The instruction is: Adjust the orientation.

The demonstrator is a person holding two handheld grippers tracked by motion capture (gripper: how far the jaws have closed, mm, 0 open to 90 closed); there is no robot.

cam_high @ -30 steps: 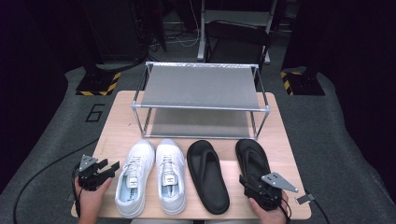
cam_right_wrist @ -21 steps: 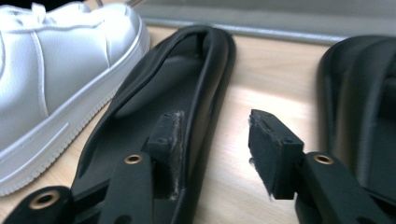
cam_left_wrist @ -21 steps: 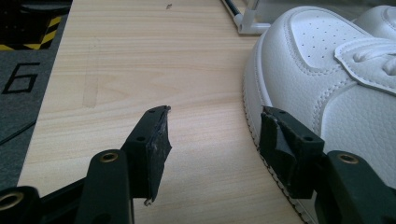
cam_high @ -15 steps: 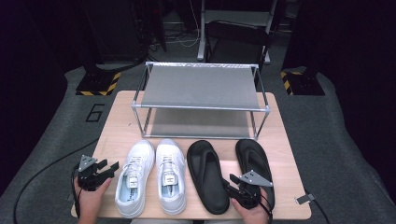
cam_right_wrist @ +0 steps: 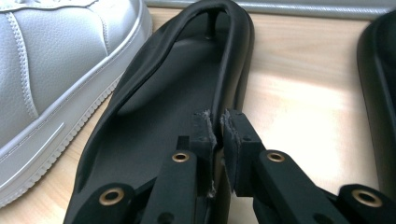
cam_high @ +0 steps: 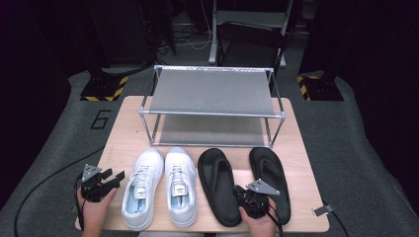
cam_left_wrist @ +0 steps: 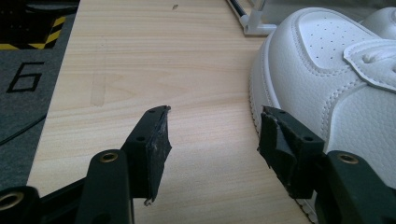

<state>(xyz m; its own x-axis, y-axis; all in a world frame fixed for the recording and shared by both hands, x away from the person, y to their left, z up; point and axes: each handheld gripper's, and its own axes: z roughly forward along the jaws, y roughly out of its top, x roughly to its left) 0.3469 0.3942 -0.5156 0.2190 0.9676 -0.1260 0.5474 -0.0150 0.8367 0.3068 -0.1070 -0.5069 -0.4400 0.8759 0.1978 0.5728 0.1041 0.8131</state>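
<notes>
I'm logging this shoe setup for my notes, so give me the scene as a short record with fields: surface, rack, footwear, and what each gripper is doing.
surface: wooden table
rack: two-tier metal shoe rack at the table's far side, both shelves bare
footwear: pair of white sneakers at left, pair of black flip-flops at right, in a row before the rack
left gripper: jaws open over bare table beside the left sneaker
right gripper: jaws closed on the side rim of the left flip-flop

On the tabletop (cam_high: 128, 133), white sneakers (cam_high: 160, 185) and black sandals (cam_high: 242, 182) lie near a far shoe rack (cam_high: 212, 91); left gripper (cam_high: 101, 180) left, right gripper (cam_high: 254, 197) at the sandals.
</notes>
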